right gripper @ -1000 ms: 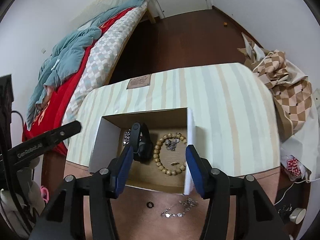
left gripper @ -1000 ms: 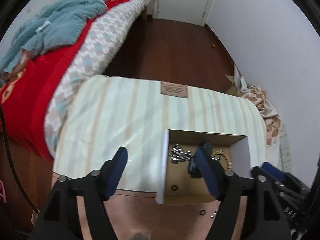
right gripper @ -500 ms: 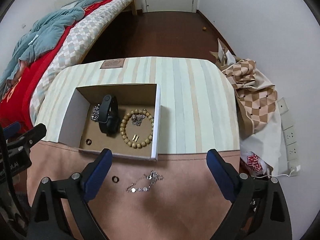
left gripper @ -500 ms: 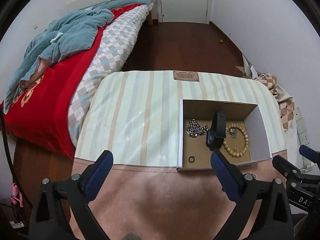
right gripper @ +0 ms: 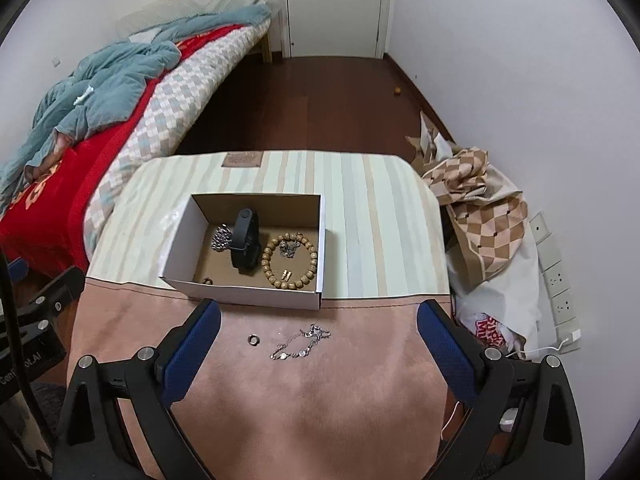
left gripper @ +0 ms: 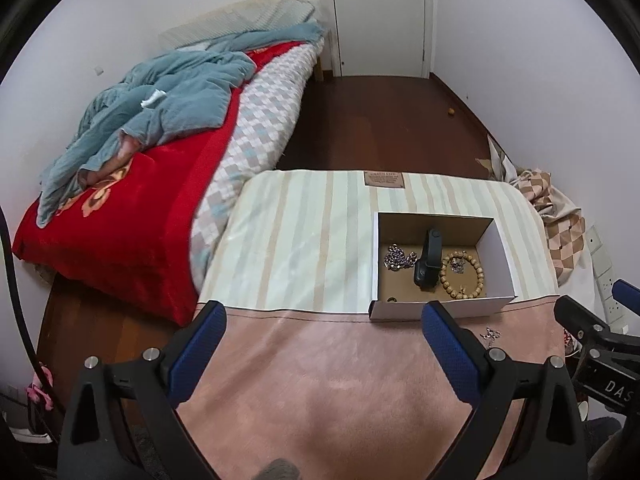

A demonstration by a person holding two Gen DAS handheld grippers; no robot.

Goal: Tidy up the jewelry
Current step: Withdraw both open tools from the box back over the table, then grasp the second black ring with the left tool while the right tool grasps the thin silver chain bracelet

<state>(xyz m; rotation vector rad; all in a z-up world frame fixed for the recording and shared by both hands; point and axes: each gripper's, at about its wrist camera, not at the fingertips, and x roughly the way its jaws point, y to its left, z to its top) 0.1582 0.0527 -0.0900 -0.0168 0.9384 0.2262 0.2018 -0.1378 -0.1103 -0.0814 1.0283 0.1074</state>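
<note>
The room has plain white walls (right gripper: 500, 60) and a dark brown wooden floor (right gripper: 320, 100). A closed white door (right gripper: 336, 4) stands at the far end. Along the left wall runs a bed (left gripper: 260, 120) with a checked cover, a red blanket (left gripper: 128, 220) and a crumpled grey-blue quilt (left gripper: 168, 96). In the foreground stands the counter (right gripper: 380, 208), covered with pale striped cloth behind and pink cloth in front. To its right lie heaped checked fabric (right gripper: 484, 216) and a white bag (right gripper: 504, 312), beneath white wall sockets (right gripper: 556, 272). Light is soft and even.
</note>
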